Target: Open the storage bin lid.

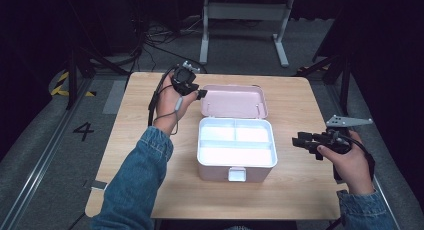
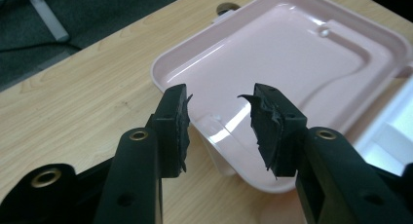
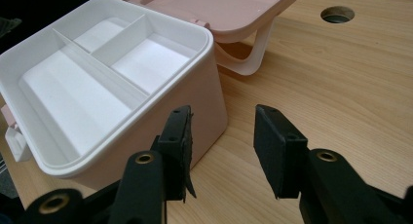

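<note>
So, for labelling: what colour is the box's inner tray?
White tray, clearest in the right gripper view.

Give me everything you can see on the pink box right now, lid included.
The pink box sits mid-table, glossy plastic by its look, with rounded corners. Its lid is swung fully open and lies back behind it, inner face up and bare. A white tray fills the body: two small compartments at the back, one long one in front, all empty. A pale latch hangs on the front wall. The left gripper hovers by the lid's left edge, jaws apart; the right gripper stands off to the right, touching nothing.
</note>
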A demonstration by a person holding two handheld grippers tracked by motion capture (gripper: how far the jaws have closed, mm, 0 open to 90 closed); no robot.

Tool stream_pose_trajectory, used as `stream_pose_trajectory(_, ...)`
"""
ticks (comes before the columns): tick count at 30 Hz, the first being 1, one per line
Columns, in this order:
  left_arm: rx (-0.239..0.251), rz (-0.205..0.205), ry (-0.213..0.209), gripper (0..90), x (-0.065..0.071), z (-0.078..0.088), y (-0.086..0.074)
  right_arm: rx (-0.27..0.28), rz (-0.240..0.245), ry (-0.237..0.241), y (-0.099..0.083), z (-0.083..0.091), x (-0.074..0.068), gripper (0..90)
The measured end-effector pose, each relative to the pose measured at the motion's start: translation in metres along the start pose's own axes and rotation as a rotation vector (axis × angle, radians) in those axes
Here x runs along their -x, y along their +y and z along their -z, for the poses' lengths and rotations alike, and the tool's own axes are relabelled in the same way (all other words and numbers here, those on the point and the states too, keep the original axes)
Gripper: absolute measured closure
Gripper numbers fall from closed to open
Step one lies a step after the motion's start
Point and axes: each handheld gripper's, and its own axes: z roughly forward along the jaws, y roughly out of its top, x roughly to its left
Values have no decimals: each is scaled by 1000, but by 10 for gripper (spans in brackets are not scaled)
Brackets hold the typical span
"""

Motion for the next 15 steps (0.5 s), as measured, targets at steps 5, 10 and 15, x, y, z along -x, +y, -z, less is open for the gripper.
stream_pose_trajectory(5,19,-60,-10,546,17,35,-16,-9,9,5,2,-4,-1,585)
stream_pose_trajectory(10,31,-89,-26,505,27,65,-40,-17,9,8,8,-6,0,571)
stream_pose_trajectory(15,35,-89,-22,478,28,85,-61,-57,17,-19,11,-12,8,550)
